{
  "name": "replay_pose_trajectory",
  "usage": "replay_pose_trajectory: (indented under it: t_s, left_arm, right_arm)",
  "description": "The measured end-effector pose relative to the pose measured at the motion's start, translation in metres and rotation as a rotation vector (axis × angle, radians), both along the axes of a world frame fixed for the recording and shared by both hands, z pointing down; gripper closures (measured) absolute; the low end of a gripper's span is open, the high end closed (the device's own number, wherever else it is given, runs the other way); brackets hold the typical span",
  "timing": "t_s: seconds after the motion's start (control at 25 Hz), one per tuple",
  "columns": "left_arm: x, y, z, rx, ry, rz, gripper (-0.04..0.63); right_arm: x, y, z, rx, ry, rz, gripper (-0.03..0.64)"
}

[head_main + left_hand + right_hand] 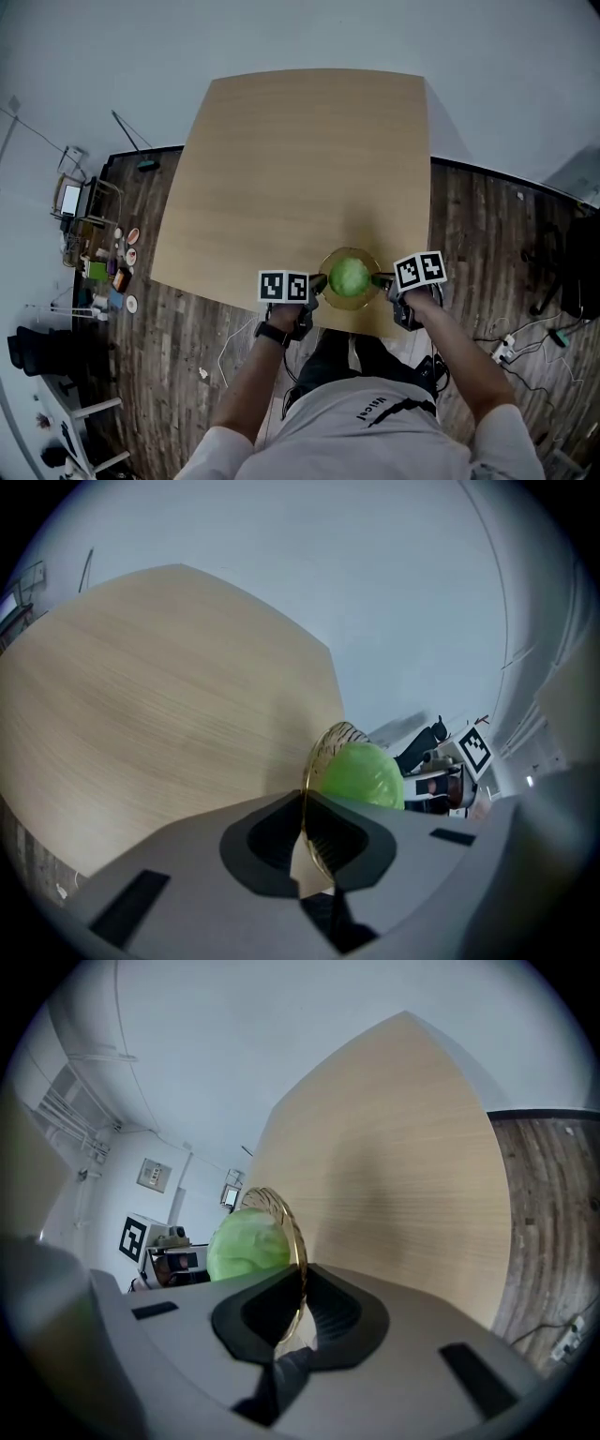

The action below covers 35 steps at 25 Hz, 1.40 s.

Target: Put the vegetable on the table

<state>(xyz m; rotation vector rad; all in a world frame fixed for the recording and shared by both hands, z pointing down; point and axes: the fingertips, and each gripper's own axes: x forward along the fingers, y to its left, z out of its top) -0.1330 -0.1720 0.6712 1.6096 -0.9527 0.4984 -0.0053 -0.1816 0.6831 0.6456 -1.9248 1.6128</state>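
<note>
Two forearms reach out from our grey shirt (375, 422), the left one wearing a dark wristband (272, 333). Our left gripper (317, 279) and right gripper (382, 279) face each other at the near edge of the tabletop (300, 159), marker cubes up.

Between them we hold an amber glass dish (349, 305). In the left gripper view the left gripper's dark fingers (267, 841) are closed on the dish's thin rim, one pad on each face of the glass. In the right gripper view the right gripper's fingers (253, 1316) pinch the opposite rim the same way.

A round, pale green vegetable (350, 276), leafy like a cabbage, sits in the middle of the dish, clear of both pairs of fingers. It lies in the dish, not on the wood. We cannot tell whether the dish rests on the tabletop or is held just above it.

Beyond the dish the light wooden tabletop runs away from us, bare. A dark plank floor (487, 244) surrounds it, with small clutter (108, 267) by the wall at far left and cables (511, 342) at right.
</note>
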Motion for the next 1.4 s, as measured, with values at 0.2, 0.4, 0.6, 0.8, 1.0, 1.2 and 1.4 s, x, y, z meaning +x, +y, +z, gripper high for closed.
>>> replay_pose_trajectory:
  t_s: [0.2, 0.4, 0.6, 0.8, 1.0, 1.2, 1.4]
  left_arm:
    - [-0.007, -0.032, 0.029, -0.015, 0.007, 0.023, 0.569]
    - [-0.023, -0.071, 0.054, -0.014, 0.01, 0.053, 0.569]
    - [-0.031, -0.095, 0.078, -0.03, -0.004, 0.08, 0.569]
    - [-0.039, -0.113, 0.095, -0.037, 0.002, 0.092, 0.569]
    - [-0.04, -0.119, 0.102, -0.04, 0.017, 0.1, 0.569]
    - [-0.043, -0.123, 0.111, -0.056, 0.028, 0.094, 0.569]
    - [-0.041, -0.126, 0.113, -0.054, 0.048, 0.108, 0.569]
  right_arm:
    - [-0.006, -0.028, 0.025, -0.004, 0.014, 0.033, 0.588]
    - [-0.022, -0.061, 0.05, -0.009, 0.024, 0.082, 0.588]
    - [-0.029, -0.081, 0.075, -0.031, 0.034, 0.123, 0.588]
    - [-0.037, -0.096, 0.092, -0.045, 0.035, 0.146, 0.589]
    - [-0.039, -0.101, 0.1, -0.05, 0.031, 0.169, 0.589]
    - [-0.042, -0.104, 0.103, -0.079, -0.011, 0.189, 0.588]
    - [-0.042, -0.105, 0.101, -0.097, -0.037, 0.167, 0.586]
